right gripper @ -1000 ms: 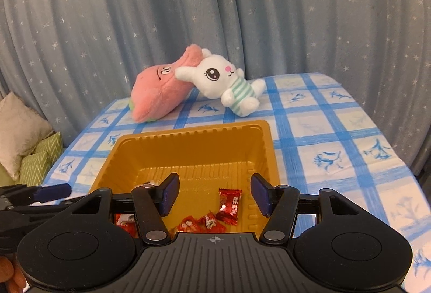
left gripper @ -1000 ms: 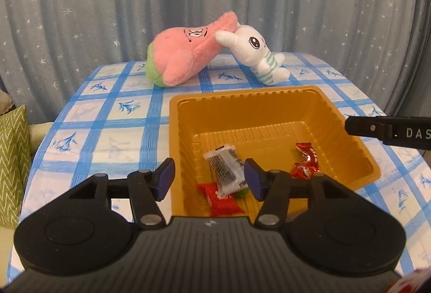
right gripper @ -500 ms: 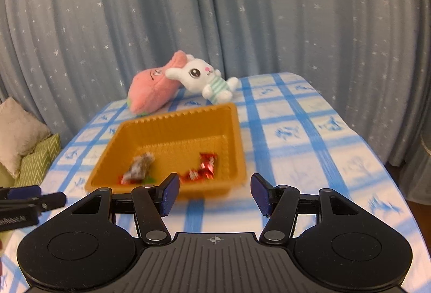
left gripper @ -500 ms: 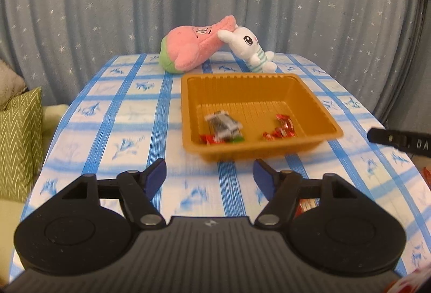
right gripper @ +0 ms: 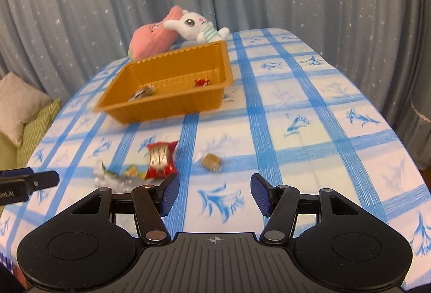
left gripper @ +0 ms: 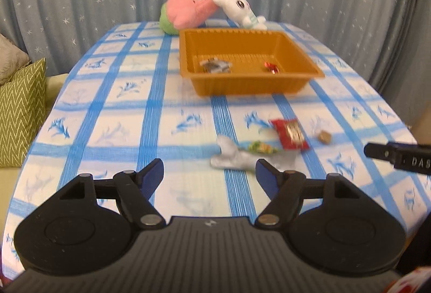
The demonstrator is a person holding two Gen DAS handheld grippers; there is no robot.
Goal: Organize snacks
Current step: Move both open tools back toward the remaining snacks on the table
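Ribbed orange plastic tray [left gripper: 250,83] far up the blue-checked tablecloth [left gripper: 107,115], holding crinkled wrappers; glossy red packet [right gripper: 160,159], silvery foil packet [left gripper: 237,155] and clear-wrapped brown candy [right gripper: 211,160] loose on the cloth nearer. Pulled back from over the tray since a second ago; left gripper [left gripper: 209,174] and right gripper [right gripper: 214,194] gaping wide, empty.
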